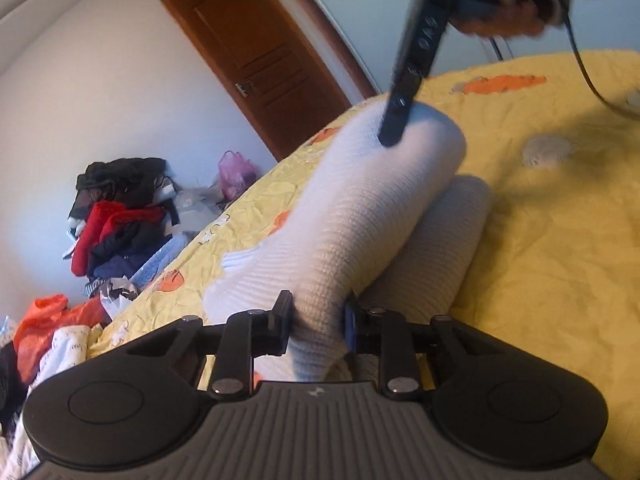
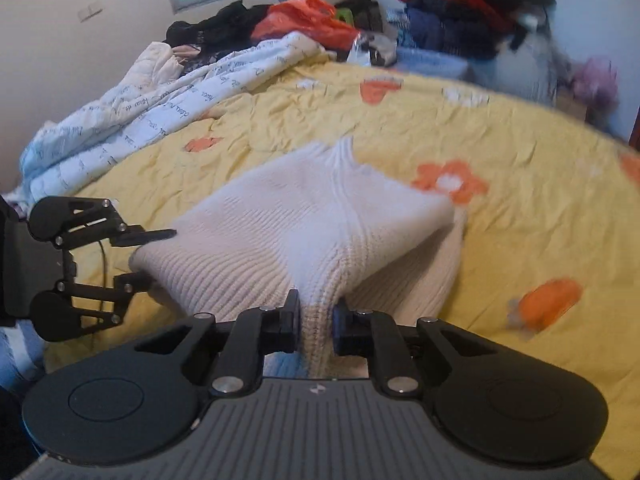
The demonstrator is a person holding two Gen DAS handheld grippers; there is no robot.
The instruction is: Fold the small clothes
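A white ribbed knit garment lies partly folded on the yellow flowered bedcover. Its upper layer is lifted off the lower one. My left gripper is shut on a bunched edge of this garment close to the camera. In the right wrist view my right gripper is shut on another bunched edge of the garment, which tents up towards it. The left gripper shows there at the left, clamped on the garment's left corner. In the left wrist view the right gripper reaches down, blurred, to the garment's far end.
A white printed quilt is heaped at the bed's far left. Piles of dark and red clothes and an orange bag lie beyond the bed. A brown door stands behind. A cable hangs from the person's hand.
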